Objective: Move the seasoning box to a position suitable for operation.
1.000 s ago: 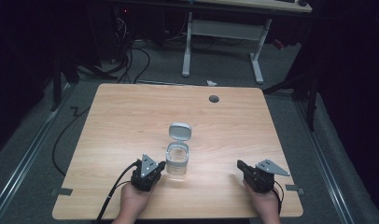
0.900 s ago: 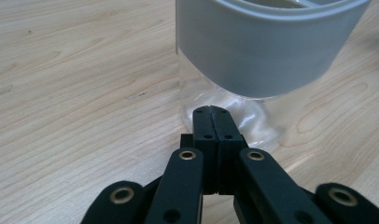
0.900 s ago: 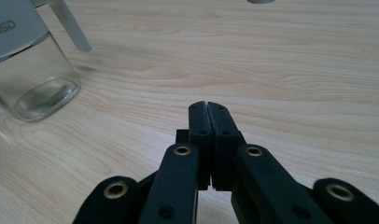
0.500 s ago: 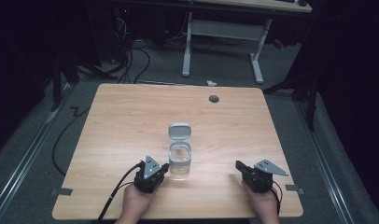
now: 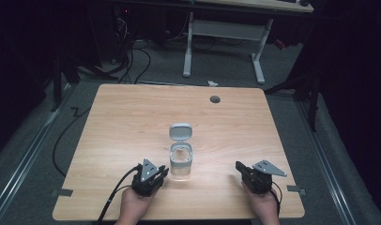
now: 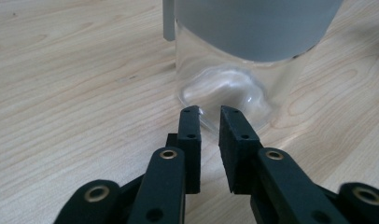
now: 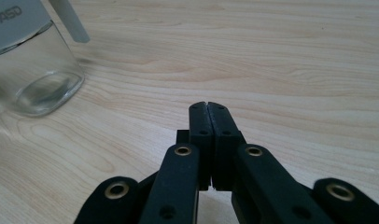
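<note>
A clear jar [image 5: 180, 161] with a grey collar stands on the wooden table [image 5: 132, 117], near the middle of its front half. Its grey flip lid [image 5: 180, 131] hangs open behind it. My left gripper [image 5: 161, 172] sits just left of the jar, low over the table. In the left gripper view the jaws of the left gripper [image 6: 210, 111] stand a narrow gap apart with nothing between them, tips almost at the jar's base [image 6: 234, 74]. My right gripper [image 5: 239, 167] rests to the jar's right, well apart from it. The right gripper [image 7: 209, 105] is shut and empty, with the jar [image 7: 31, 70] off to its upper left.
A small dark round hole [image 5: 215, 99] marks the table's far right part. Behind the table stands a white desk frame [image 5: 224, 37] on grey floor, with cables [image 5: 132, 56] at the left. A black cable [image 5: 111, 197] trails from the left gripper over the front edge.
My left gripper has crept right, closer to the jar's base. The right gripper has barely shifted. The jar stays put.
</note>
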Demonstrator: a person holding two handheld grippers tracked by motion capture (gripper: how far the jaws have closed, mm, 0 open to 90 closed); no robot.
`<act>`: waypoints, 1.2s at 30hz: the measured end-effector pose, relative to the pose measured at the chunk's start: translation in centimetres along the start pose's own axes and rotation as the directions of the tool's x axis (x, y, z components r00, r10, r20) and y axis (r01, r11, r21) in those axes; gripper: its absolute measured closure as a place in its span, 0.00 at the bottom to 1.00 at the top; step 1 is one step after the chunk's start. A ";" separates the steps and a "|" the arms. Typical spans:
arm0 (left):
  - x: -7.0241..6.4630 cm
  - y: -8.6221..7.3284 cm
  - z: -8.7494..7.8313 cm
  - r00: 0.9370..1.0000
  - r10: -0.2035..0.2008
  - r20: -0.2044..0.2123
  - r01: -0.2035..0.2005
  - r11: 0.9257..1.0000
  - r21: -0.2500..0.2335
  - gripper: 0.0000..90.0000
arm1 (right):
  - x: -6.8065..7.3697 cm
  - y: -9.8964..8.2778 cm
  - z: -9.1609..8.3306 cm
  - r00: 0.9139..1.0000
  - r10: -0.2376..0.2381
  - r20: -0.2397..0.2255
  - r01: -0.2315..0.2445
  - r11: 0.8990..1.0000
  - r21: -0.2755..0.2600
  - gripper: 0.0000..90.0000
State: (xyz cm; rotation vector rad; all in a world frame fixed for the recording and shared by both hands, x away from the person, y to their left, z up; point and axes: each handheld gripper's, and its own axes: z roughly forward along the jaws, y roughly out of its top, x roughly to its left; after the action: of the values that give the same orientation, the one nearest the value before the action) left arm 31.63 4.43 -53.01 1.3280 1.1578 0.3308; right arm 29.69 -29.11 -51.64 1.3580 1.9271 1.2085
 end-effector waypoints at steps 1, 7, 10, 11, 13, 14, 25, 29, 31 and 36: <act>0.1 0.0 0.0 1.000 -0.001 0.003 0.001 1.000 -0.001 0.86 | 0.3 0.1 0.0 1.000 -0.007 -0.006 0.007 1.000 -0.002 1.00; 0.2 -0.4 -0.3 0.998 0.002 0.056 -0.001 1.000 -0.023 0.93 | 2.6 1.1 1.2 0.997 -0.029 -0.066 0.029 1.000 0.007 0.99; 0.1 -0.5 -0.6 0.998 0.001 0.071 0.000 1.000 -0.009 0.95 | 2.9 1.6 1.7 0.996 -0.027 -0.089 0.028 1.000 0.007 0.98; 0.0 -0.5 -0.9 0.996 -0.004 0.085 0.005 1.000 -0.007 0.96 | 3.3 2.2 2.2 0.996 -0.025 -0.084 0.025 1.000 0.008 0.98; -0.1 -0.4 -1.1 0.995 -0.010 0.097 0.010 1.000 0.003 0.97 | 3.5 2.9 2.8 0.996 -0.029 -0.083 0.030 1.000 0.009 0.98; -0.1 -0.4 -1.1 0.995 -0.010 0.097 0.010 1.000 0.003 0.98 | 3.5 2.9 2.8 0.996 -0.029 -0.083 0.030 1.000 0.009 0.98; -1.8 -1.1 -1.5 0.988 -0.027 0.150 0.023 0.999 0.028 0.99 | 5.6 7.7 6.9 0.994 -0.064 -0.091 0.065 0.998 0.002 0.97; -2.2 -1.4 -1.2 0.985 -0.041 0.169 0.034 0.999 0.041 1.00 | 6.1 9.0 7.9 0.991 -0.086 -0.103 0.086 0.996 -0.006 0.97; -2.2 -1.6 -1.1 0.985 -0.030 0.169 0.023 0.999 0.043 1.00 | 6.2 9.5 8.6 0.990 -0.093 -0.102 0.092 0.996 -0.011 0.97; -2.2 -1.6 -1.0 0.985 -0.039 0.170 0.033 0.999 0.039 0.99 | 6.7 10.5 9.7 0.989 -0.101 -0.108 0.101 0.995 -0.013 0.97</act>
State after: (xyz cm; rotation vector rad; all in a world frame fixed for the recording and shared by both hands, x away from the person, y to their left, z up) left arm 29.25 2.87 -53.24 1.3383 1.0465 0.1667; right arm 39.82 -18.07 -46.69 1.1976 2.0371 1.2620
